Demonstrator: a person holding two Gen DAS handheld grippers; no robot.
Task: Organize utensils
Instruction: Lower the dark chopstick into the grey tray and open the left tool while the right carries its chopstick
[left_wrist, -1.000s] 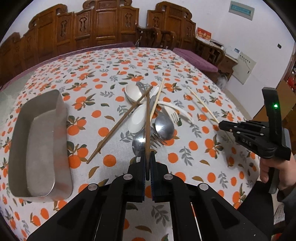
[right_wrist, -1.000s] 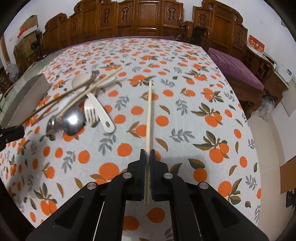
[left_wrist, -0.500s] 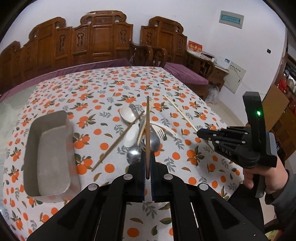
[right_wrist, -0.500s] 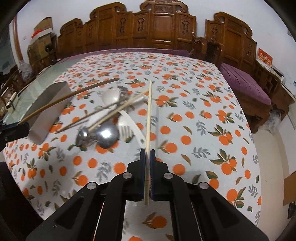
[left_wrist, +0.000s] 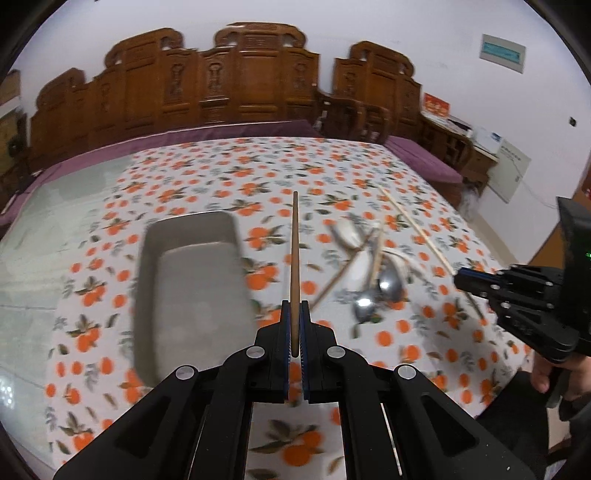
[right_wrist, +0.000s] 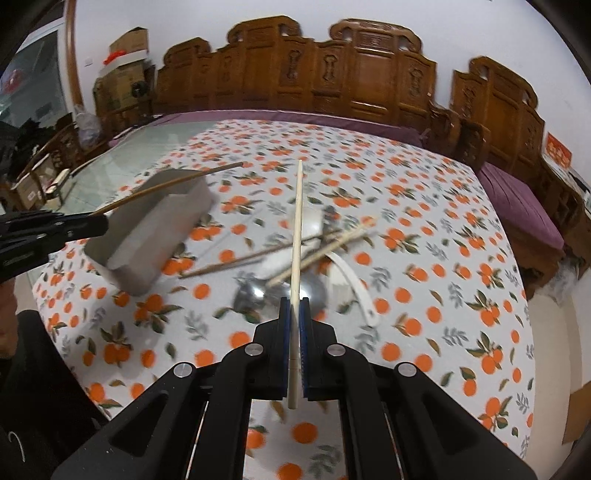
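Currently both grippers are loaded. Left gripper (left_wrist: 294, 328) is clamped on a dark wooden chopstick (left_wrist: 294, 258); its long axis runs straight out along the fingers, tip pointing away from the camera. Right gripper (right_wrist: 294, 321) is clamped on a pale chopstick (right_wrist: 296, 236), likewise in line with its fingers.

Landmark: the metal tray (left_wrist: 192, 288) on the orange-print tabletop (left_wrist: 258, 166). In the left wrist view the tray lies just left of the held dark chopstick, its long axis roughly parallel to the stick. The stick appears to be above the cloth beside the tray's right wall, not over the tray's opening. Judgement: the left gripper is the nearer one; a short sideways shift toward the tray should put the stick above the cavity with little or no rotation needed.

Right wrist view: the tray (right_wrist: 147, 236) is well off to the left of the pale chopstick, with the utensil pile (right_wrist: 295, 258) of spoons, a white fork and loose chopsticks between. The left gripper (right_wrist: 48, 232) shows at the frame's left edge, dark chopstick (right_wrist: 170, 184) crossing above the tray's near end. Height over the tray cannot be read.

Both grippers are held roughly level, tilted slightly down toward the tabletop. Images are motion-blurred.

Risk: the pale chopstick must cross the pile to reach the tray.
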